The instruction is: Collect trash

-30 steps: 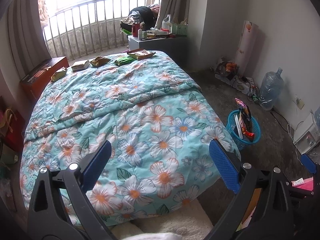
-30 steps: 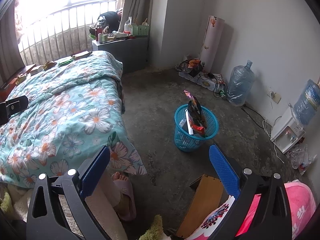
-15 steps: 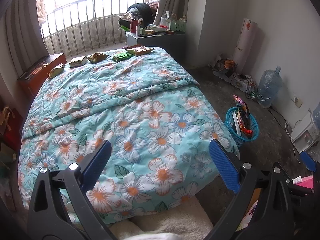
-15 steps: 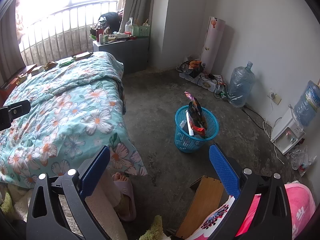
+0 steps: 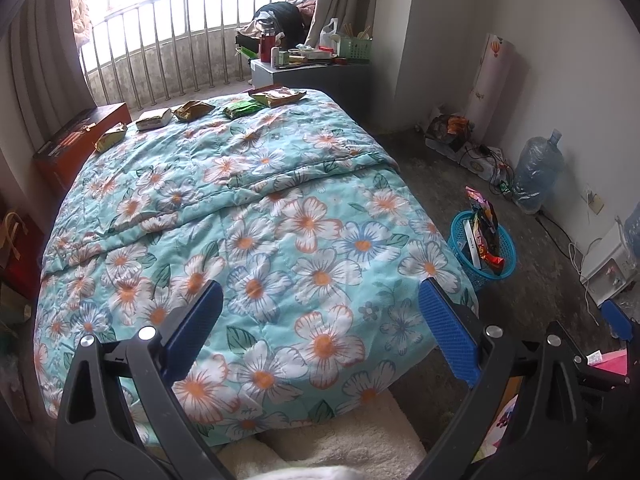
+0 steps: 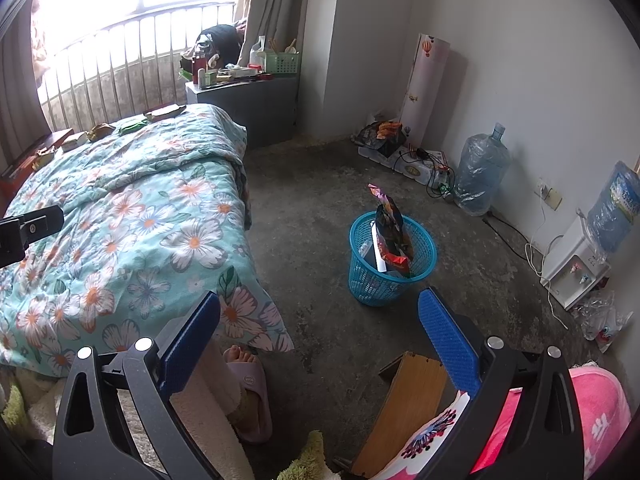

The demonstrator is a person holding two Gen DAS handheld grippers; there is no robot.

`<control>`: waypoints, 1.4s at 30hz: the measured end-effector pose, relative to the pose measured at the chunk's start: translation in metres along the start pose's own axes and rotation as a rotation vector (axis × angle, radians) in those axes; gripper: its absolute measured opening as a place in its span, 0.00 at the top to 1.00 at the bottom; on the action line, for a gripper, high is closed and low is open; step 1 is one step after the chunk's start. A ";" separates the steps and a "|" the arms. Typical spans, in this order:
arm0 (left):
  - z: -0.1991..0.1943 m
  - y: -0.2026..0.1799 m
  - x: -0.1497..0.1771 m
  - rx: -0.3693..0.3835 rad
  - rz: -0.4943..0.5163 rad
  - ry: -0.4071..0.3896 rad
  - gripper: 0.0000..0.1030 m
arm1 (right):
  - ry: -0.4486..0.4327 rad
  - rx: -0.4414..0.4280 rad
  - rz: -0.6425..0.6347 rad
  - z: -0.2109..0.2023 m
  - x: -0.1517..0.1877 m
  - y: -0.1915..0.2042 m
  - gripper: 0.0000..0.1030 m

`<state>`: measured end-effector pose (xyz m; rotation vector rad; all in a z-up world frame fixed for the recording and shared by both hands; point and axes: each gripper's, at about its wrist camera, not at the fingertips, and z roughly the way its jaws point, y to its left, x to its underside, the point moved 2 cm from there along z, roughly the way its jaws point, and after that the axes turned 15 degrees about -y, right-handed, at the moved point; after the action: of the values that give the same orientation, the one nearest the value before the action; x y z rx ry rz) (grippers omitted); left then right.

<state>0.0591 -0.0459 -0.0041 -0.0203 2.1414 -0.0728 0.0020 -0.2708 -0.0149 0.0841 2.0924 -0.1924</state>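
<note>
Several snack wrappers lie in a row at the far end of the floral bed [image 5: 248,216]: a yellow one [image 5: 111,141], a tan one [image 5: 154,119], a gold one [image 5: 194,110], a green one [image 5: 242,109] and a brown one [image 5: 280,97]. They also show in the right wrist view, the green one [image 6: 134,125] among them. A blue mesh bin [image 6: 391,256] holding wrappers stands on the floor right of the bed, also in the left wrist view [image 5: 482,250]. My left gripper [image 5: 320,320] is open and empty over the bed's near end. My right gripper [image 6: 320,324] is open and empty above the floor, short of the bin.
A grey cabinet [image 6: 248,100] with clutter stands beyond the bed. Water jugs [image 6: 480,172], a dispenser [image 6: 572,268] and cables line the right wall. A slippered foot [image 6: 246,384], a wooden board [image 6: 404,404] and a pink cloth [image 6: 596,420] lie near me.
The left gripper has risen and tilted, so the bed sits lower and farther in its view. The right gripper has barely moved. Both stay open and empty.
</note>
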 end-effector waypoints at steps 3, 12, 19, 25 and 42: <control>0.001 0.001 -0.001 0.000 -0.001 0.003 0.09 | 0.000 0.000 -0.001 0.000 0.000 0.000 0.06; 0.001 0.001 -0.001 0.001 0.000 0.003 0.09 | -0.001 -0.001 -0.003 0.000 -0.001 0.000 0.06; 0.001 0.002 0.000 0.001 -0.001 0.004 0.09 | -0.003 -0.002 -0.002 -0.001 -0.002 0.000 0.06; 0.001 0.002 0.000 0.001 -0.002 0.004 0.09 | -0.006 -0.002 -0.004 -0.002 -0.003 -0.001 0.06; 0.001 0.002 0.000 0.002 -0.001 0.006 0.09 | -0.008 -0.004 -0.001 -0.002 -0.003 0.000 0.06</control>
<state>0.0595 -0.0437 -0.0049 -0.0201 2.1468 -0.0760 0.0017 -0.2701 -0.0115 0.0796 2.0845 -0.1893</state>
